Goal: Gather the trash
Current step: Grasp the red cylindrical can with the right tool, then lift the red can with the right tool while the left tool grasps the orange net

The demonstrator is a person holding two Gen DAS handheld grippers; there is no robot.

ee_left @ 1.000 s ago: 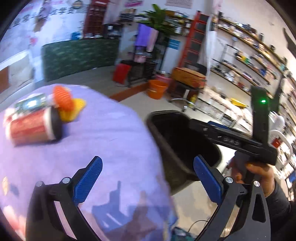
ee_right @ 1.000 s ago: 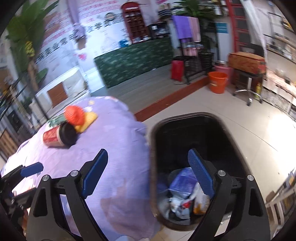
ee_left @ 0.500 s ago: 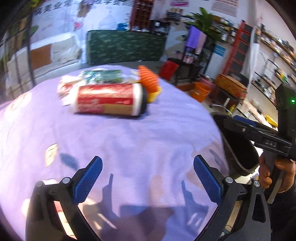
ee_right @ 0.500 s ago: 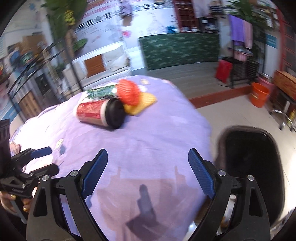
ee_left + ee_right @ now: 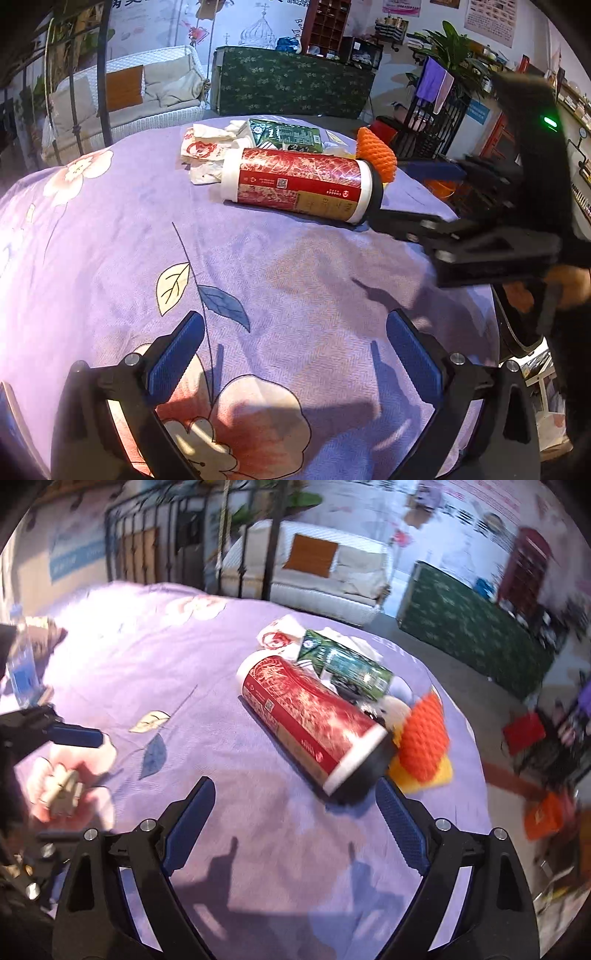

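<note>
The red cup [image 5: 314, 723] is seen lying on its side at frame centre on the purple worktop [image 5: 258, 849], against the orange netting [image 5: 424, 738]. The right tool [image 5: 295, 823] and left tool [image 5: 295, 354] are both held apart, empty.

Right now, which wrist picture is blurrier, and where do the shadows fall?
Right wrist view: smeared, worst at the right edge, even the red cup. Left wrist view: sharp on the cup, only the right gripper blurred. Finger shadows fall on the purple cloth ahead.
</note>
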